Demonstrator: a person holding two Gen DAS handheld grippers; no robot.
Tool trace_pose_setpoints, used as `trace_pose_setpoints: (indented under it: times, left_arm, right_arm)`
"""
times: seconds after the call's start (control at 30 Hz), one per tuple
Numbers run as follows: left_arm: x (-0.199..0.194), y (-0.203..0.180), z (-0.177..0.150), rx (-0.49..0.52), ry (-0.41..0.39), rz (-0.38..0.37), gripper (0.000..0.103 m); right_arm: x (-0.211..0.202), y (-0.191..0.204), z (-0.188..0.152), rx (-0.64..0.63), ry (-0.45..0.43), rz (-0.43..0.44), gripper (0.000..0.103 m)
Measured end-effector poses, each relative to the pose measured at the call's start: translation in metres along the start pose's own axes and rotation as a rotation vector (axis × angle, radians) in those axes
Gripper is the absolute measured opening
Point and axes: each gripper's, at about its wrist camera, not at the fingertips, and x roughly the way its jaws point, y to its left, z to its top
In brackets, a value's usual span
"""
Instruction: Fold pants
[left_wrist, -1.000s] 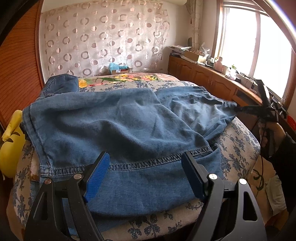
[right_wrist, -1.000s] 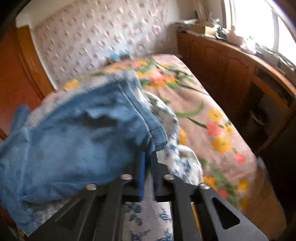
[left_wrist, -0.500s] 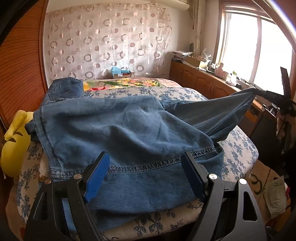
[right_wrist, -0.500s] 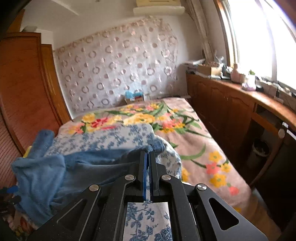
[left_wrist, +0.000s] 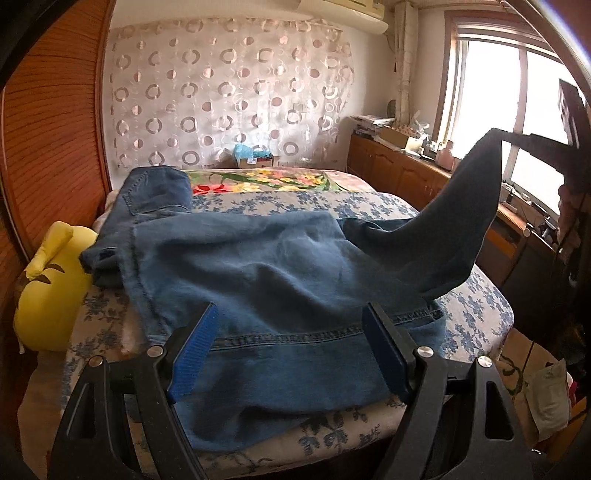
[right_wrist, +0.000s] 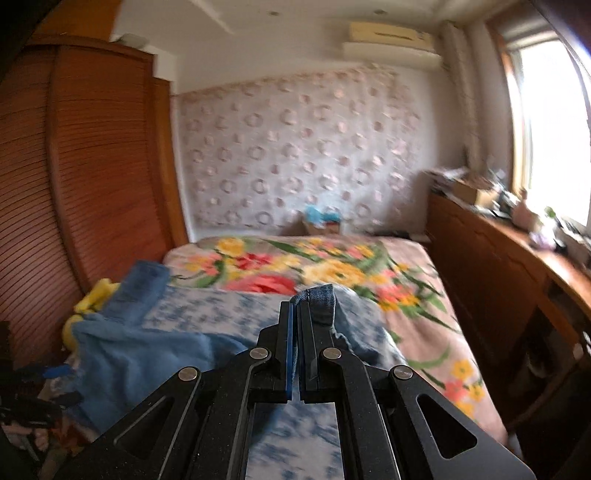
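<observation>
Right gripper (right_wrist: 295, 332): black jaws pressed together, pinching a hem of the blue denim pants (left_wrist: 280, 280), lifted above the bed.
Left gripper (left_wrist: 288, 347): blue-padded jaws spread wide, holding nothing, over the stitched hem.
Pants: spread on the blue-flowered bedspread (left_wrist: 476, 314); one leg raised toward the window.
Beside: yellow plush toy (left_wrist: 51, 291) at the pants' left.

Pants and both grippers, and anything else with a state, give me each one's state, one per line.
pants: spread on the bed, one corner lifted off it
left gripper: open, above the hem, holding nothing
right gripper: shut on the pants' lifted corner
bed: covered with floral sheets
yellow plush toy: lying at the bed's left edge
</observation>
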Motion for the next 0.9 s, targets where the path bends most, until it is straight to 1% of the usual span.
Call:
trace_pose_setpoints:
  times: [0.23, 0.37, 0.4, 0.47, 0.57, 0.63, 0.67, 0.7, 0.77, 0.83, 0.87, 0.9]
  left_arm:
    - [-0.018, 0.024, -0.002, -0.027, -0.019, 0.028, 0.080]
    - [-0.027, 0.038, -0.005, -0.044, -0.028, 0.046, 0.080]
    - [-0.029, 0.042, -0.006, -0.050, -0.029, 0.050, 0.080]
    - [-0.031, 0.049, -0.009, -0.062, -0.030, 0.058, 0.080]
    - [-0.032, 0.057, -0.013, -0.082, -0.032, 0.068, 0.080]
    - [-0.032, 0.061, -0.015, -0.090, -0.030, 0.070, 0.080]
    - [-0.031, 0.062, -0.015, -0.091, -0.028, 0.071, 0.080]
    - [-0.029, 0.062, -0.016, -0.092, -0.025, 0.071, 0.080]
    - [-0.026, 0.062, -0.018, -0.094, -0.018, 0.071, 0.080]
    - [-0.021, 0.061, -0.020, -0.090, -0.007, 0.064, 0.080]
    - [-0.020, 0.061, -0.021, -0.088, -0.004, 0.062, 0.080]
    - [-0.016, 0.059, -0.023, -0.084, 0.004, 0.057, 0.080]
  right_arm:
    - [-0.001, 0.077, 0.030, -0.137, -0.039, 0.179, 0.001]
    - [0.008, 0.117, 0.037, -0.190, -0.030, 0.295, 0.001]
    - [0.010, 0.129, 0.036, -0.205, -0.020, 0.323, 0.001]
    - [0.022, 0.138, 0.032, -0.232, 0.007, 0.356, 0.001]
    - [0.037, 0.152, 0.017, -0.254, 0.092, 0.412, 0.002]
    - [0.044, 0.154, 0.010, -0.292, 0.131, 0.400, 0.009]
    - [0.046, 0.156, 0.007, -0.310, 0.145, 0.395, 0.018]
    - [0.046, 0.154, 0.002, -0.320, 0.157, 0.396, 0.025]
    - [0.049, 0.154, 0.004, -0.334, 0.172, 0.389, 0.027]
    - [0.052, 0.147, -0.001, -0.339, 0.195, 0.369, 0.027]
    - [0.052, 0.153, -0.002, -0.334, 0.204, 0.361, 0.028]
    - [0.053, 0.143, -0.009, -0.321, 0.217, 0.352, 0.028]
